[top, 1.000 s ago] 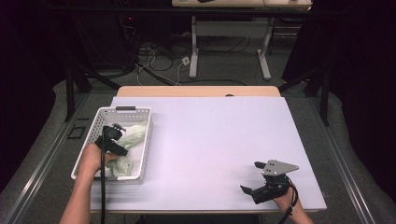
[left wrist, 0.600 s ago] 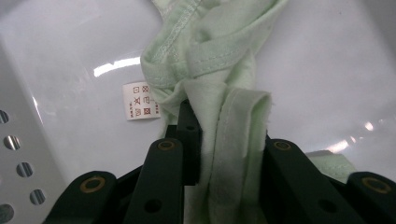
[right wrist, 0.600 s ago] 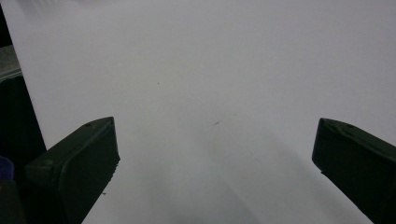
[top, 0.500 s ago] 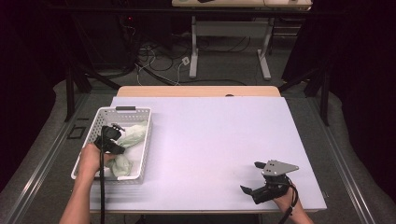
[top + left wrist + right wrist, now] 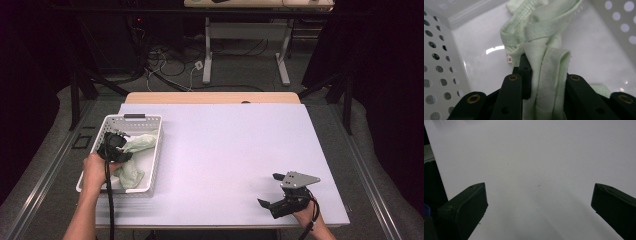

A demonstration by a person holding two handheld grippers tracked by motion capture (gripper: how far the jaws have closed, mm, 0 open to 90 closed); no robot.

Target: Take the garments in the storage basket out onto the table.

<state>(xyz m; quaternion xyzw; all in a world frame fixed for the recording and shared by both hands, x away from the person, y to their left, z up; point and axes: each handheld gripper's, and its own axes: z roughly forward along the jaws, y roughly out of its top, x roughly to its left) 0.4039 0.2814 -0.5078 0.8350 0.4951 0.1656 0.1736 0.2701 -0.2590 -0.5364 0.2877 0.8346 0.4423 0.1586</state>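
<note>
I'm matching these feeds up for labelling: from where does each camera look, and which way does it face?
High view: above the person's side, facing forward and down on the white table; forearms, left gripper, right gripper.
Left gripper view: along its jaws, shut on pale green cloth inside the white perforated plastic basket.
Right gripper view: along open jaws over bare tabletop.
Shared: high and left gripper views show cloth and basket.

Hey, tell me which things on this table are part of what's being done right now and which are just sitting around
In use:
- left gripper, shut on the pale green cloth garment
- white perforated plastic basket holding the garment

Idle:
- right gripper, open over the bare white table
- floor cables
</note>
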